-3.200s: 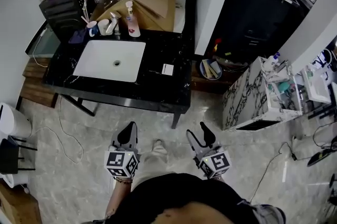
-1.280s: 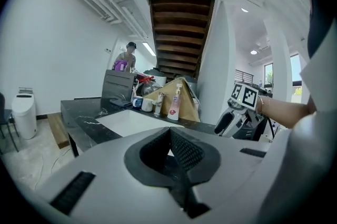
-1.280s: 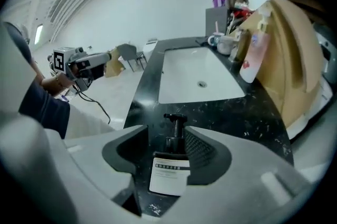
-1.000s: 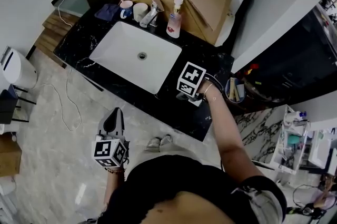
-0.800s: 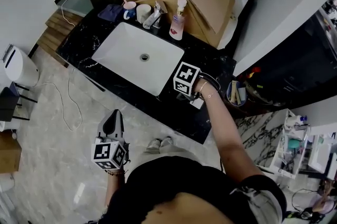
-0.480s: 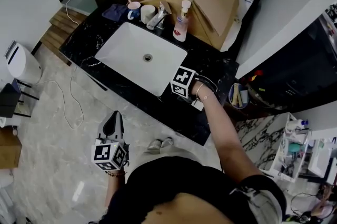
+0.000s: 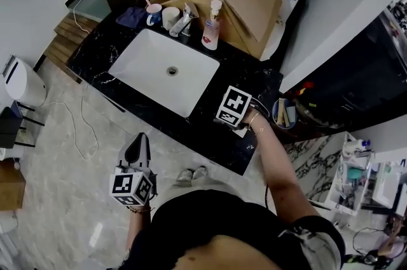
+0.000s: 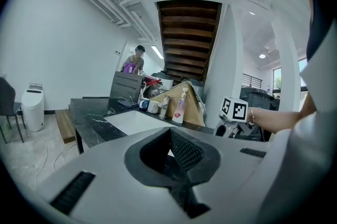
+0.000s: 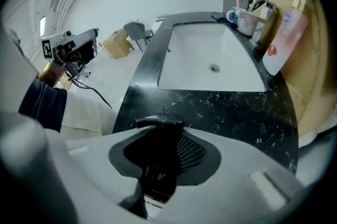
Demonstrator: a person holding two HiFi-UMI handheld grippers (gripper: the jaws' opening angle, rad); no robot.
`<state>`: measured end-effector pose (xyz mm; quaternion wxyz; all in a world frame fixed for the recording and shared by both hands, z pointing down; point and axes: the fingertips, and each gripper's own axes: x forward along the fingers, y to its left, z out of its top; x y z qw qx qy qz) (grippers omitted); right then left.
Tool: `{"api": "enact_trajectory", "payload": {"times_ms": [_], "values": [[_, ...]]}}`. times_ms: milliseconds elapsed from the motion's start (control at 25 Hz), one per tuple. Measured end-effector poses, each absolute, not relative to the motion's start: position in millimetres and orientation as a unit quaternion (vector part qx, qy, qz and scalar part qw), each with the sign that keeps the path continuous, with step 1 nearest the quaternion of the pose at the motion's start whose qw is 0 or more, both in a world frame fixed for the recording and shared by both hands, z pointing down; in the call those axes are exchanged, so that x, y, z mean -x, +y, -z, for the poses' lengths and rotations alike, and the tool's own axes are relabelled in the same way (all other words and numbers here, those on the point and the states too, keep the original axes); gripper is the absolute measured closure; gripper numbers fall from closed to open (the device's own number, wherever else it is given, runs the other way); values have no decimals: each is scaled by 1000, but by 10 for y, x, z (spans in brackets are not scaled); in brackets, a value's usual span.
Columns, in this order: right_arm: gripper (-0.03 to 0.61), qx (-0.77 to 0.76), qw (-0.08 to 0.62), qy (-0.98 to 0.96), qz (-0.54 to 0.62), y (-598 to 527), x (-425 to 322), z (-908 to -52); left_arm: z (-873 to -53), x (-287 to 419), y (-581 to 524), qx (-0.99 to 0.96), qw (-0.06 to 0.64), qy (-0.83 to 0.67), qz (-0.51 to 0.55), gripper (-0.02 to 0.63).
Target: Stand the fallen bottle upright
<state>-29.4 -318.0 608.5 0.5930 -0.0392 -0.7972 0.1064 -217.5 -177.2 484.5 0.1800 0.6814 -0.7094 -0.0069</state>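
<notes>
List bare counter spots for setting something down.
Free: the counter left of the sink, the narrow strip along its front, the patch to its right. Crowded: behind the sink, where cups, tap, pump bottle and cardboard box bunch.

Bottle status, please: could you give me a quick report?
Left claw shut, held off the counter. Right claw closing round the bottle, on the counter beside the sink. Nothing in the way.

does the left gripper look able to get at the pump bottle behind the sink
Probably not from there: the left gripper hangs over the floor short of the counter, with the whole sink between it and the pump bottle.
</notes>
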Motion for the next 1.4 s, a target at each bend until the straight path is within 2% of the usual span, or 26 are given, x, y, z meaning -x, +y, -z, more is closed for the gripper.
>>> {"api": "enact_trajectory", "payload": {"times_ms": [200,400,520,720,1000,1280,1400], "values": [[471,-51,490,-865,-92,-3215,122,-5751,-4892,2141,-1840,-689,185,-701,-1,612],[479,-223,307,-924,-54,-3501,-29,-5334,-4864,2034,-1952,-705,179,-686,-2,612],[479,-325,224,-919,7,-3627,-123,-5200,-4834,1957,-2002,-715,174,-677,-4,612],[479,-411,84,-908,21,-3729,-241,-5139,-4805,1951,-1983,-715,172,-677,-10,612],[479,-434,52,-899,22,-3779,-289,-5285,-4795,2057,-1906,-702,168,-692,-16,612],[474,-433,61,-899,7,-3808,-296,-5321,-4831,2027,-1914,-706,171,-687,-16,612],[453,-433,67,-899,8,-3785,-302,-5323,-4822,1992,-1947,-712,171,-680,-13,612]]}}
